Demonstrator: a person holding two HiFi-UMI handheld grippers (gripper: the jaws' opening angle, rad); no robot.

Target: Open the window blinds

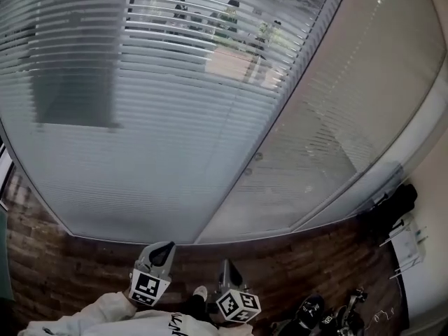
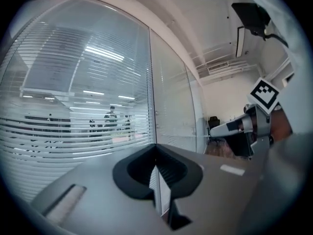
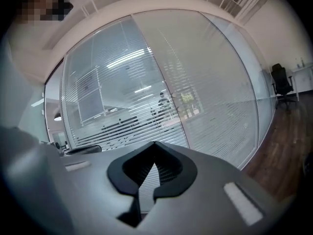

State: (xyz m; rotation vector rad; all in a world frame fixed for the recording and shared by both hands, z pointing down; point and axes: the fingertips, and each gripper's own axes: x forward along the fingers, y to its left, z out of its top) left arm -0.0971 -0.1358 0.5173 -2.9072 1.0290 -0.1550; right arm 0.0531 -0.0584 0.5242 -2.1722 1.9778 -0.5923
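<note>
White slatted blinds (image 1: 140,117) hang behind a tall glass wall, and a room shows dimly between the upper slats. A second glass panel with blinds (image 1: 343,110) stands to the right of a thin post (image 1: 280,110). Both grippers are low in the head view, short of the glass. My left gripper (image 1: 159,254) and right gripper (image 1: 229,275) are shut with nothing in them. In the left gripper view the jaws (image 2: 156,148) meet, pointing at the blinds (image 2: 73,106), with the right gripper (image 2: 230,129) beside them. The right gripper view shows shut jaws (image 3: 154,145) before the blinds (image 3: 127,106).
A wooden floor (image 1: 49,271) runs along the foot of the glass. To the right stand a black office chair (image 1: 393,207) and a white stand (image 1: 409,247). Dark gear (image 1: 329,315) lies on the floor at bottom right. The person's pale sleeve (image 1: 105,319) shows below.
</note>
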